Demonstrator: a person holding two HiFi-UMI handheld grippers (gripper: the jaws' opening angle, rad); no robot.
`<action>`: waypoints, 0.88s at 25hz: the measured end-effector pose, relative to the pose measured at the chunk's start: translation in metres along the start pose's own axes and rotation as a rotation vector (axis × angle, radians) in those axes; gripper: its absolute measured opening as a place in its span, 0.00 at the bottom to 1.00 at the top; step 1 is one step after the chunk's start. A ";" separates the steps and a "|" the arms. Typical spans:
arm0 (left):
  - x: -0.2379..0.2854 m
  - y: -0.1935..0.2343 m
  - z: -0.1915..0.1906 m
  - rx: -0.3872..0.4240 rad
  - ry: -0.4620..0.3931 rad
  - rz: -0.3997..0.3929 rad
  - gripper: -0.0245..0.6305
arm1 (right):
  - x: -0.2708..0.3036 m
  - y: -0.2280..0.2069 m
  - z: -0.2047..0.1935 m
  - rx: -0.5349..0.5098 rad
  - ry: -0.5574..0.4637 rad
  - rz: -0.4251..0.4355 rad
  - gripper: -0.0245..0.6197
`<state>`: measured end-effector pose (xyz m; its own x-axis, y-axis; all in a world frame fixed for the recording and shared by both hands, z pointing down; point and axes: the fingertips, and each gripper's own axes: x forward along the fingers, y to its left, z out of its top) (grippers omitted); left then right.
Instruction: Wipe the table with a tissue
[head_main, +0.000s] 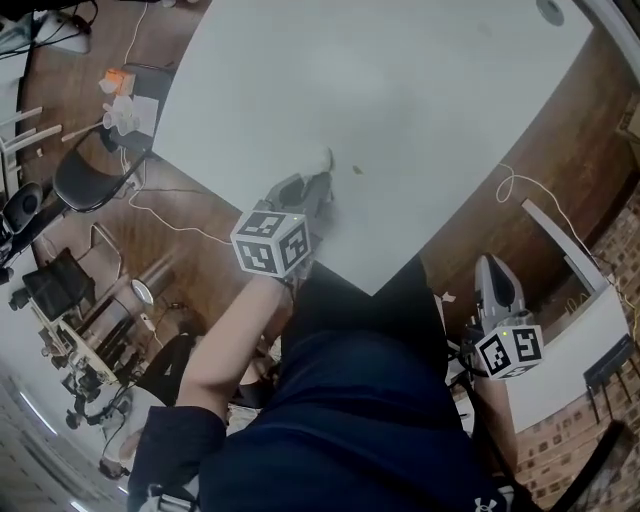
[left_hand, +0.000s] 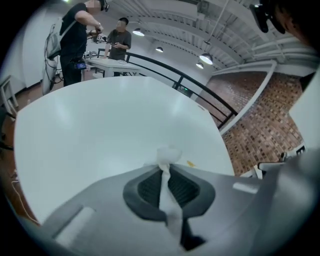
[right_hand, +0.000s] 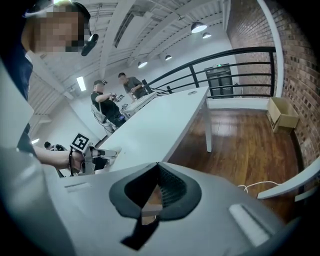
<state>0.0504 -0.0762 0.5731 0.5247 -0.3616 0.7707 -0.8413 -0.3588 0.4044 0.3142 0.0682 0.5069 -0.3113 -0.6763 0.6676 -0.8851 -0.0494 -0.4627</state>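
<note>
Dark wooden floorboards (head_main: 480, 230) surround a large pale grey table with a smooth top (head_main: 400, 90), and a red brick wall (left_hand: 260, 120) rises on the right. Close to the table's near edge, the left gripper (head_main: 318, 182) sits low over the surface, its jaws pressed together on a crumpled white paper tissue (left_hand: 168, 154). A wad of the tissue sticks out past the tips and seems to touch the tabletop. Just right of it lies a tiny yellowish speck (head_main: 357, 170), too small to identify. The right gripper (head_main: 492, 270) hangs well apart, off the table on the right above the floor, jaws closed tip to tip with nothing between them. A thin white cable (head_main: 520, 180) loops on the floor.
</note>
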 end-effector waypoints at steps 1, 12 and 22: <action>0.003 -0.004 0.001 0.007 0.004 -0.003 0.05 | -0.002 -0.002 0.000 0.003 -0.005 0.000 0.05; 0.023 -0.035 0.002 0.056 0.040 -0.012 0.05 | -0.028 -0.036 -0.009 0.068 -0.032 -0.039 0.05; 0.039 -0.070 -0.003 0.098 0.072 -0.058 0.05 | -0.045 -0.049 -0.009 0.091 -0.063 -0.061 0.05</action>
<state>0.1292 -0.0623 0.5762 0.5582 -0.2766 0.7822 -0.7913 -0.4608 0.4018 0.3690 0.1070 0.5050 -0.2335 -0.7145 0.6595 -0.8659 -0.1558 -0.4753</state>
